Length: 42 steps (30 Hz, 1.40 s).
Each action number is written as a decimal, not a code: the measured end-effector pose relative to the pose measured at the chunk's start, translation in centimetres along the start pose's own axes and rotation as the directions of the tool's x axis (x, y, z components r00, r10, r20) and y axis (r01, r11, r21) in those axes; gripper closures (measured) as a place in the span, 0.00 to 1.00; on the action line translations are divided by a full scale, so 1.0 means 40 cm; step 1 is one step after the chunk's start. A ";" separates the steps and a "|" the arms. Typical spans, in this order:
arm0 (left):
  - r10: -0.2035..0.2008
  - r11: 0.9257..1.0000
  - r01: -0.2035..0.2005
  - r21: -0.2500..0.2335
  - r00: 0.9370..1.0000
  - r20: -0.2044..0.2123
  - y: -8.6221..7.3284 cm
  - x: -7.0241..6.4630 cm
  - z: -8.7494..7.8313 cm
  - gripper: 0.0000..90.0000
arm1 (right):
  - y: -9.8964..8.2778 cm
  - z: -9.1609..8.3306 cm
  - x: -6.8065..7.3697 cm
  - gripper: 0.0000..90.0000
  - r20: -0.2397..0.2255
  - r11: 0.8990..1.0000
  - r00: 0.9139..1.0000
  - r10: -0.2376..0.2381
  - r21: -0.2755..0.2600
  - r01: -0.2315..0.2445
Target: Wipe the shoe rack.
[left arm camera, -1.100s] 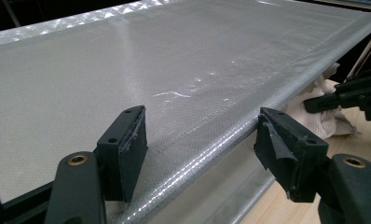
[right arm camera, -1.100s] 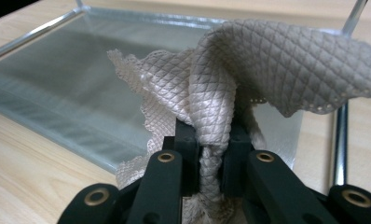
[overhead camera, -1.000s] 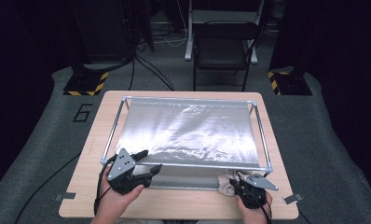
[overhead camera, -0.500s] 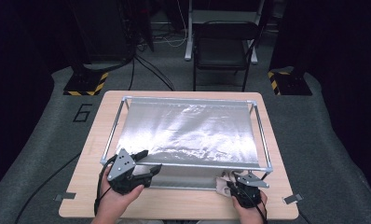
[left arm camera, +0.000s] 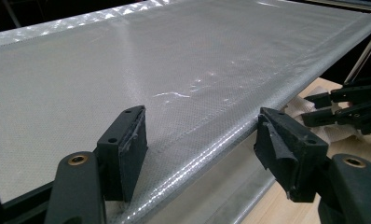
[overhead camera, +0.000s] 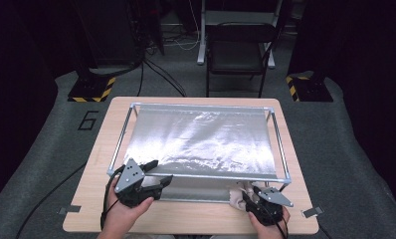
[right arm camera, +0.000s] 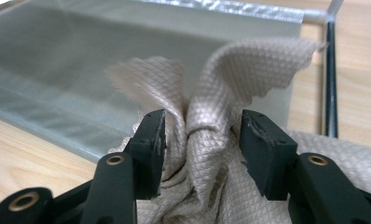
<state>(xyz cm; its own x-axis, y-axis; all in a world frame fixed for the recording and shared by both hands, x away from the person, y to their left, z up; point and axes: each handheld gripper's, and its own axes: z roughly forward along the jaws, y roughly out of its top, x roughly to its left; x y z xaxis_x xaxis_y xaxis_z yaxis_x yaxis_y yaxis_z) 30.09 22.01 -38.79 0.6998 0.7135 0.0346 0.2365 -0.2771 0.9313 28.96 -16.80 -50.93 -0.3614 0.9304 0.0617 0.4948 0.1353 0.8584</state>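
A: Where is the cloth?

B: The beige waffle-weave cloth [right arm camera: 211, 140] lies bunched on the wooden table [overhead camera: 196, 221] at the near right corner, under the near rail of the metal frame [overhead camera: 280, 149], which carries a silvery mesh sheet [overhead camera: 201, 139]. A gathered fold stands up between the jaws of the right gripper [right arm camera: 202, 140].

A: Clamped?

B: No. Its 2 jaws have just been opening; they stand apart with the fold loose between them.

A: And the left gripper [left arm camera: 202, 149]?

B: Its jaws are spread wide, straddling the sheet's near edge, 1 above the mesh and 1 beyond it, gripping nothing.
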 end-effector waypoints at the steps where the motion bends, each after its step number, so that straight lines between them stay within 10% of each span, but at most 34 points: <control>1: 0.000 1.000 0.000 -0.001 1.000 0.000 0.000 0.000 0.000 0.38 | 0.000 -0.002 0.003 0.62 0.017 1.000 1.000 -0.006 -0.012 0.007; 21: -0.003 1.000 0.003 0.002 1.000 0.001 0.001 0.000 0.001 0.38 | -0.015 0.051 0.010 0.84 0.042 0.995 0.998 -0.038 0.098 0.034; 42: 0.003 1.000 -0.002 0.006 1.000 0.000 0.001 -0.001 0.001 0.37 | 0.008 0.108 0.093 0.83 -0.092 0.990 0.993 -0.075 0.111 0.085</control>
<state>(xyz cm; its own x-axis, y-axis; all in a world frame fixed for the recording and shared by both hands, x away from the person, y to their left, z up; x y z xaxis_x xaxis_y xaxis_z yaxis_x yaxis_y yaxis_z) 30.11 21.96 -38.77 0.7001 0.7131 0.0371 0.2388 -0.2828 0.9290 31.20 -11.81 -52.62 -0.4686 0.8823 0.0440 0.5473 0.2508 0.7985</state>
